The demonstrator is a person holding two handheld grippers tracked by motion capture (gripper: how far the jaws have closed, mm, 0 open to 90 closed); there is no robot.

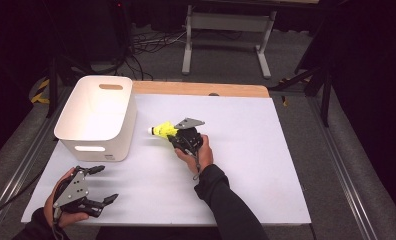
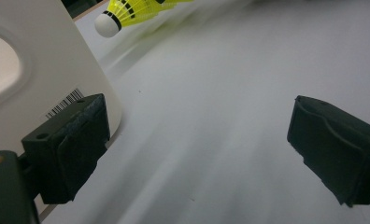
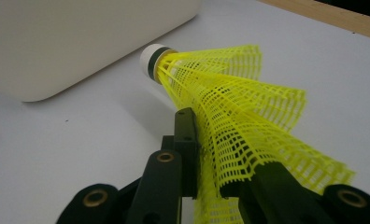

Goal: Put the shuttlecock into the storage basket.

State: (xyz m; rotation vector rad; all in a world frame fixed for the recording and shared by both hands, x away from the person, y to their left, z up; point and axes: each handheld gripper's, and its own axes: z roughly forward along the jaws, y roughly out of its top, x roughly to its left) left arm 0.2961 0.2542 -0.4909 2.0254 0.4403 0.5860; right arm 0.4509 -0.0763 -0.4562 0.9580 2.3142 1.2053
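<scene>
Shuttlecock (image 1: 162, 131) lies level, cork toward bin (image 1: 97, 117).

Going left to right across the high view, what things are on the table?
Left gripper → white bin → yellow shuttlecock → right gripper, shut on the shuttlecock's skirt.

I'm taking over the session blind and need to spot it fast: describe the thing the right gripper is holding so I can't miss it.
Start at the white bin on the table's left side. Just right of it, the right gripper is shut on a shuttlecock, its white cork tip pointing at the bin. Its bright yellow mesh skirt, squeezed between the black jaws, is the only vivid colour on the white table.
</scene>
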